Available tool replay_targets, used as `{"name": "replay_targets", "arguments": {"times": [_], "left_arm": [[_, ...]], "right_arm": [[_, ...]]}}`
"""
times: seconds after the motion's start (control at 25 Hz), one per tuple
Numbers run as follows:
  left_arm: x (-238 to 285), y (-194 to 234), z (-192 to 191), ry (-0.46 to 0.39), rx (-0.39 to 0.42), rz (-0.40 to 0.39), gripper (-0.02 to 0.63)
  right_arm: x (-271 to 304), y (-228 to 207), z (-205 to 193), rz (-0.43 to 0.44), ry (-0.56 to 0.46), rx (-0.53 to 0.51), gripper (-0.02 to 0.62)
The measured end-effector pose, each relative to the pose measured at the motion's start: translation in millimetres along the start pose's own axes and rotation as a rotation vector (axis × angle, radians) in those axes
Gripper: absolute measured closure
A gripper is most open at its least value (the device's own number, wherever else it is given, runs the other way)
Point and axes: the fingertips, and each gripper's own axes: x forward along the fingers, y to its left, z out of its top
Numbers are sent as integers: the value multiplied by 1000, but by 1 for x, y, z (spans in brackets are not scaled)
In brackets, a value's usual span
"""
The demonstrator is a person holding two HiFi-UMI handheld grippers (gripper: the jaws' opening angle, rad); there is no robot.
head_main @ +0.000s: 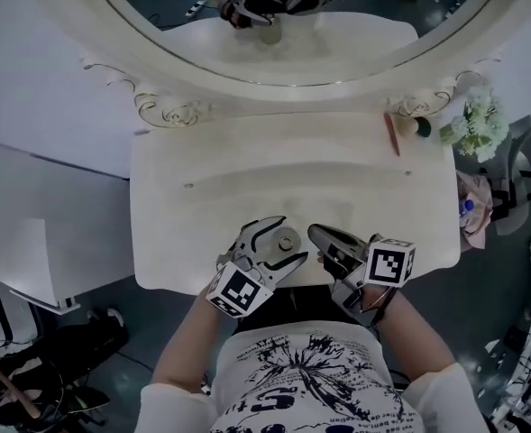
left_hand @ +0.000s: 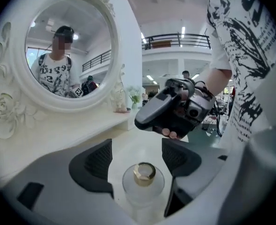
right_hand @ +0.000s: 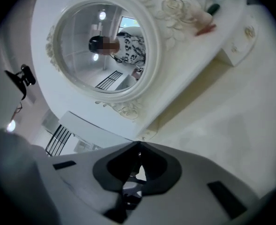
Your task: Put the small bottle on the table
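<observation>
A small clear bottle [head_main: 286, 242] with a gold cap stands on the white dressing table [head_main: 238, 183] near its front edge. My left gripper [head_main: 292, 240] lies around it with jaws spread, and the pads do not touch it. In the left gripper view the bottle [left_hand: 143, 178] sits deep between the dark pads [left_hand: 93, 161], with thin gaps at both sides. My right gripper [head_main: 315, 232] hovers just right of the bottle, shut and holding nothing. It also shows in the left gripper view as the right gripper [left_hand: 142, 120]. In its own view the right gripper [right_hand: 138, 147] has its jaws meeting.
An oval mirror [head_main: 292, 72] in an ornate white frame stands at the table's back. A red stick [head_main: 392, 134], a small pale object [head_main: 409, 126] and white flowers [head_main: 474, 123] sit at the back right. A white cabinet [head_main: 31, 260] stands left of the table.
</observation>
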Motion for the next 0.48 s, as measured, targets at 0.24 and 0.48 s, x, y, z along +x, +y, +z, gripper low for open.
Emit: {"name": "replay_targets", "arguments": {"times": [0.24,0.48], "left_arm": [[-29,26,50,-106,25,160,359],[-69,56,80,-186,-50,366,572]], "right_arm": [[-13,38,28,-6,-113,-290,574],[-27,72,50,-86,-219,-654,574]]}}
